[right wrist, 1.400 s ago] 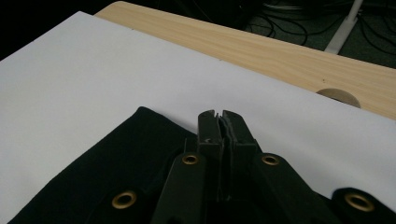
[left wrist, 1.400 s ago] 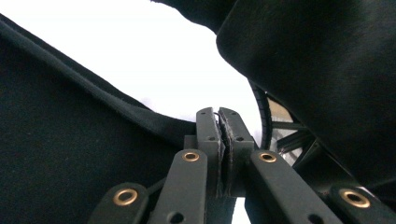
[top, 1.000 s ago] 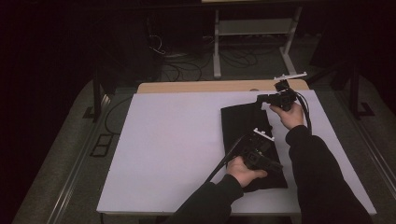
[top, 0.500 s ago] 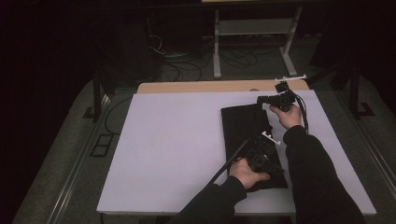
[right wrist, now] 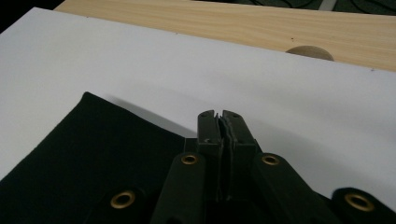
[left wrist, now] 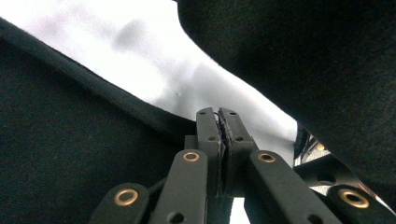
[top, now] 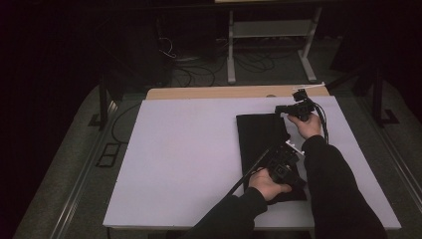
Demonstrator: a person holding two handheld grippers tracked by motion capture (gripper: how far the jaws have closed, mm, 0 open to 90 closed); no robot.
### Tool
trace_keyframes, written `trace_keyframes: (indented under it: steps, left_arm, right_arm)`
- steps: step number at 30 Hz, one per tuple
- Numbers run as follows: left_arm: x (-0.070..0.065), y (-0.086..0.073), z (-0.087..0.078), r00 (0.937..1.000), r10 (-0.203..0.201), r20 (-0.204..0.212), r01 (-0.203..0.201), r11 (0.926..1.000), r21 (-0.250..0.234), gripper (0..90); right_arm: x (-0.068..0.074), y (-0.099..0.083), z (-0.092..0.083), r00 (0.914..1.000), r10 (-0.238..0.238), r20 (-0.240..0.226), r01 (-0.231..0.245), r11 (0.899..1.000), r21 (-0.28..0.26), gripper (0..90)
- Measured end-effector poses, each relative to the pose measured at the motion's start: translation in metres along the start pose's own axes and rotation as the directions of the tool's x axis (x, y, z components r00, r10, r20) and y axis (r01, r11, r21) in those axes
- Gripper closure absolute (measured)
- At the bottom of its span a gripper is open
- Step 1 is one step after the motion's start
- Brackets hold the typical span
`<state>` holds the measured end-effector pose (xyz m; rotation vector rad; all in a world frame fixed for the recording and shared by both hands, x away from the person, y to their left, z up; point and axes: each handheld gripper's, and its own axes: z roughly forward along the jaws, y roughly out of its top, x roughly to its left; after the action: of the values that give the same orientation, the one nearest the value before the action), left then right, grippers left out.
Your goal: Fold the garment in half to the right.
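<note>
A black cloth (top: 259, 139) lies on the right half of the white table top (top: 189, 149). My right gripper (top: 279, 110) is at the cloth's far right corner, shut on its edge. In the right gripper view the jaws (right wrist: 219, 116) are pressed together where the cloth (right wrist: 93, 154) edge runs into them. My left gripper (top: 288, 155) is on the cloth's near part, close to the right forearm. Its jaws (left wrist: 219, 114) are shut on a fold of the cloth (left wrist: 70, 154), with the right sleeve (left wrist: 303, 56) just above.
A strip of bare wood (top: 209, 93) runs along the table's far edge, with a round notch (right wrist: 310, 52) in it. Beyond it the dark floor holds cables and a white stand (top: 268, 45). White surface (right wrist: 140, 60) stretches left of the cloth.
My right gripper has sunk a little toward the table with the cloth's far corner. The left gripper has stayed where it was.
</note>
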<state>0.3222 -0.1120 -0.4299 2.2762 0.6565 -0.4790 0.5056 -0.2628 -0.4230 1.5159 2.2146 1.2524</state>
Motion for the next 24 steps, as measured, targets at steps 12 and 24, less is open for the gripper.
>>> trace_keyframes:
  steps: [12, 24]
  left_arm:
    - [0.0, 0.002, 0.006, 0.9997, 0.017, -0.017, -0.016, 0.9991, 0.038, 85.6]
    - [-0.013, 0.002, -0.007, 0.9952, 0.097, -0.014, -0.097, 0.9952, -0.013, 55.9]
  right_arm:
    - [-0.005, -0.008, -0.007, 0.9997, 0.007, 0.025, -0.007, 1.0, 0.022, 78.0]
    - [-0.002, -0.007, -0.044, 0.9959, 0.012, 0.09, -0.009, 0.999, -0.036, 47.0]
